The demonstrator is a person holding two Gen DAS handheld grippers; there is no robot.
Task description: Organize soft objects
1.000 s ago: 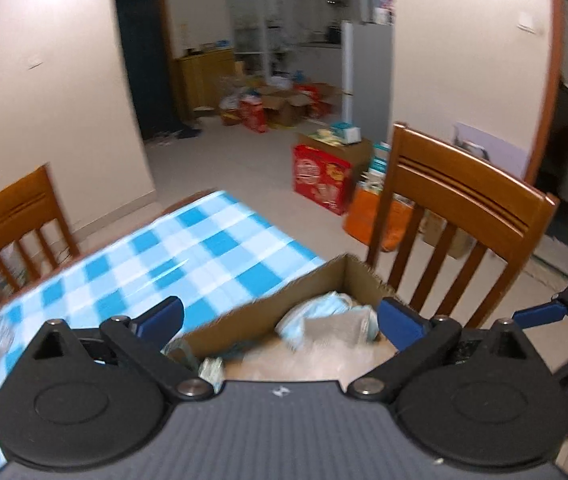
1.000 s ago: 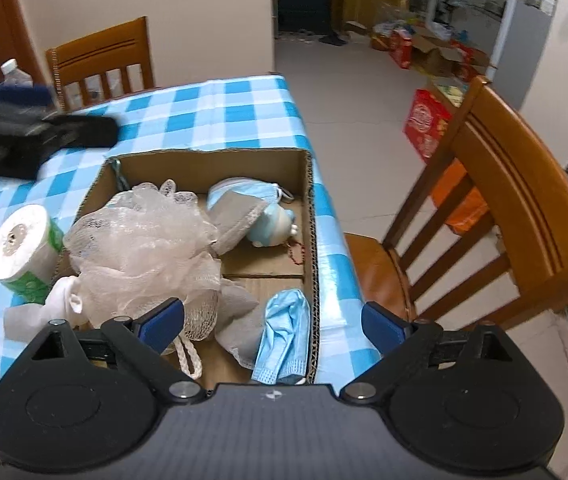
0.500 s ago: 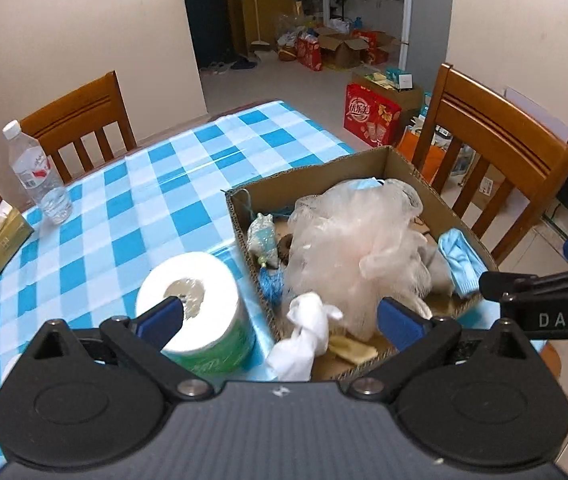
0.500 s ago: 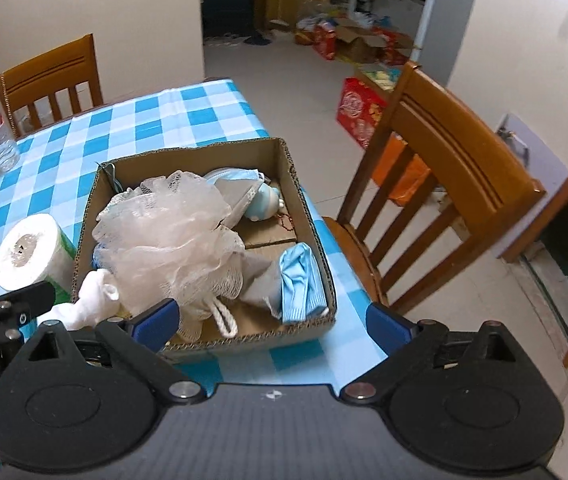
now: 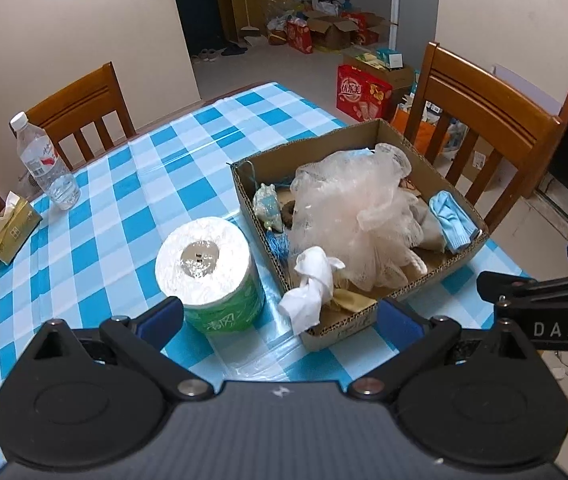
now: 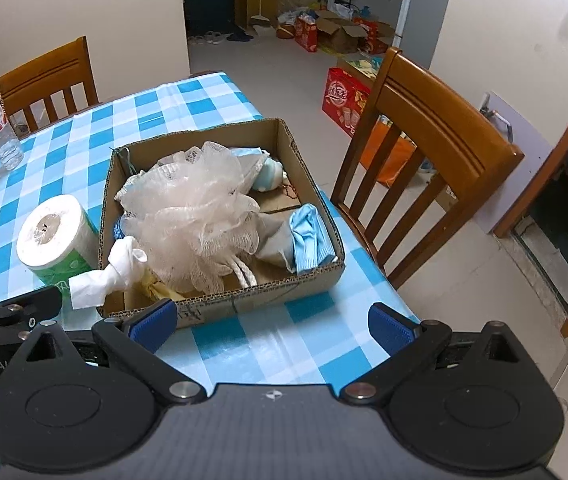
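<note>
An open cardboard box (image 5: 324,152) (image 6: 264,296) sits near the right edge of the blue checked table. Inside lie a pale pink mesh bath pouf (image 5: 356,208) (image 6: 192,208), a blue face mask (image 5: 452,220) (image 6: 310,240), grey cloth and a small pale blue plush toy (image 6: 270,174). A crumpled white tissue (image 5: 312,284) (image 6: 112,272) hangs over the box's near left corner. A toilet paper roll (image 5: 204,260) (image 6: 56,236) stands just left of the box. My left gripper (image 5: 280,320) hovers open before the roll and box. My right gripper (image 6: 270,326) is open and empty in front of the box.
A water bottle (image 5: 44,164) and a yellow tissue pack (image 5: 12,228) stand at the table's far left. Wooden chairs stand behind the table (image 5: 80,108) and at its right side (image 6: 424,140). Boxes and bags clutter the floor beyond.
Both grippers have drawn back from the box toward the near table edge. The left view swung from the chair and far room down onto the roll and box.
</note>
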